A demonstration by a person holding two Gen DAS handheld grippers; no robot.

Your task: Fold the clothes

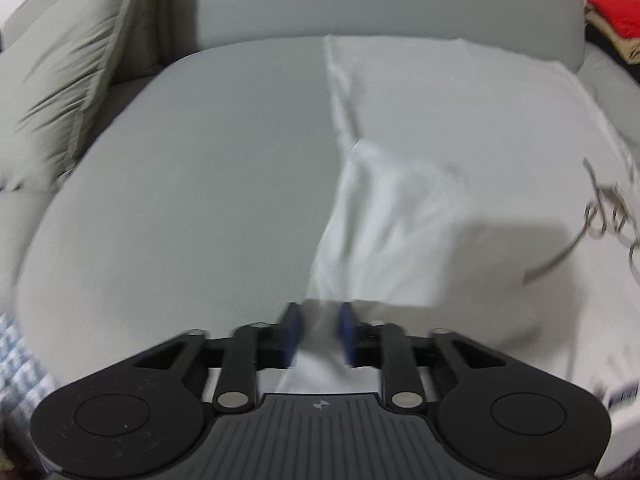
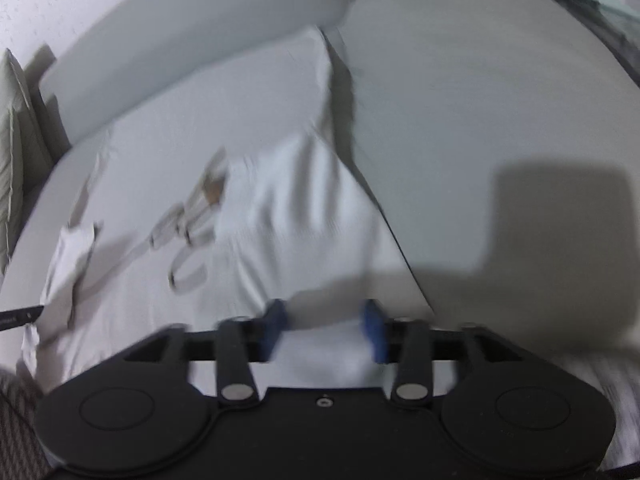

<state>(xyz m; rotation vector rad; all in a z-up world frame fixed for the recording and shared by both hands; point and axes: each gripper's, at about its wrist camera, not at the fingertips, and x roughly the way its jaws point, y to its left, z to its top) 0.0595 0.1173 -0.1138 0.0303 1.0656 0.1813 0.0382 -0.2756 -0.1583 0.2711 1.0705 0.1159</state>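
My left gripper (image 1: pixel 320 334) pinches the white garment (image 1: pixel 400 220) lying ahead on the sofa (image 1: pixel 180 200), my right gripper (image 2: pixel 326 330) hangs open above it; next, I judge, carry this fold across.

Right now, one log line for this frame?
phase: mid-fold | left gripper: shut on white printed cloth garment, edge lifted | right gripper: open over garment | surface: grey fabric sofa seat | image: motion-blurred
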